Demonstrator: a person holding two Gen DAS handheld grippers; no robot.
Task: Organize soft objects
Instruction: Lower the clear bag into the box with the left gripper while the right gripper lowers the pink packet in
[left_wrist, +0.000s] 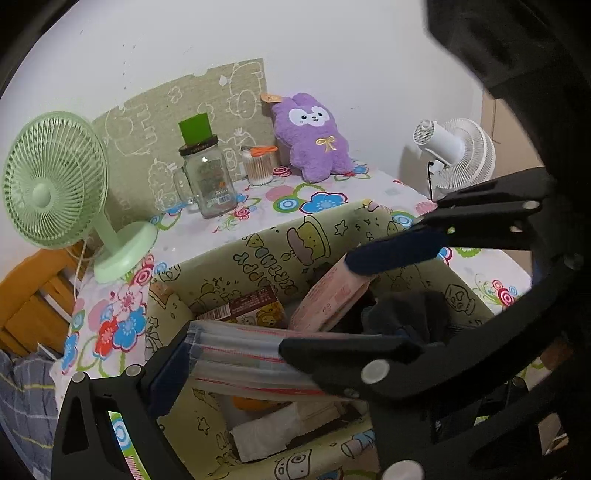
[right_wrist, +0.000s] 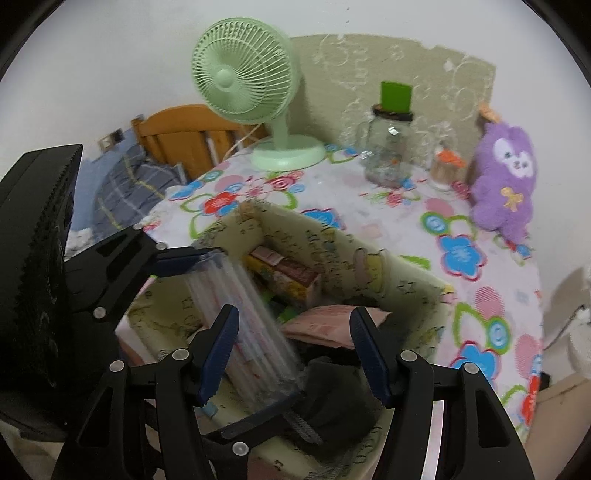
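— Nearest to us in the left wrist view, our left claw (left_wrist: 236, 365) pinches a clear plastic packet (left_wrist: 251, 363) with red stripes, held over the open patterned box (left_wrist: 258, 240).

— The right wrist view shows that packet (right_wrist: 251, 332) from the other side, blurred, with one left finger at its top end and the other at its bottom. Our right claw (right_wrist: 295, 354) stands spread above the box (right_wrist: 406, 280), nothing between its pads.

— From the left we see the right claw (left_wrist: 391, 254) side-on, just over a pink packet (left_wrist: 325, 295) leaning inside. Down in the box we also make out a brown carton (left_wrist: 251, 306) and white tissue (left_wrist: 266, 435), which the right view hides behind the packet.

— The right view gives us a dark soft thing (right_wrist: 332, 398) at the box's near end instead.

— Farther back on the flowered worktop (left_wrist: 258, 218): green fan (left_wrist: 55, 181), glass jar (left_wrist: 207, 177), purple plush rabbit (left_wrist: 314, 136) against the wall.

— Only the left view catches the white fan (left_wrist: 458, 155); only ours shows the bed (right_wrist: 122, 184) beyond the worktop (right_wrist: 369, 210).
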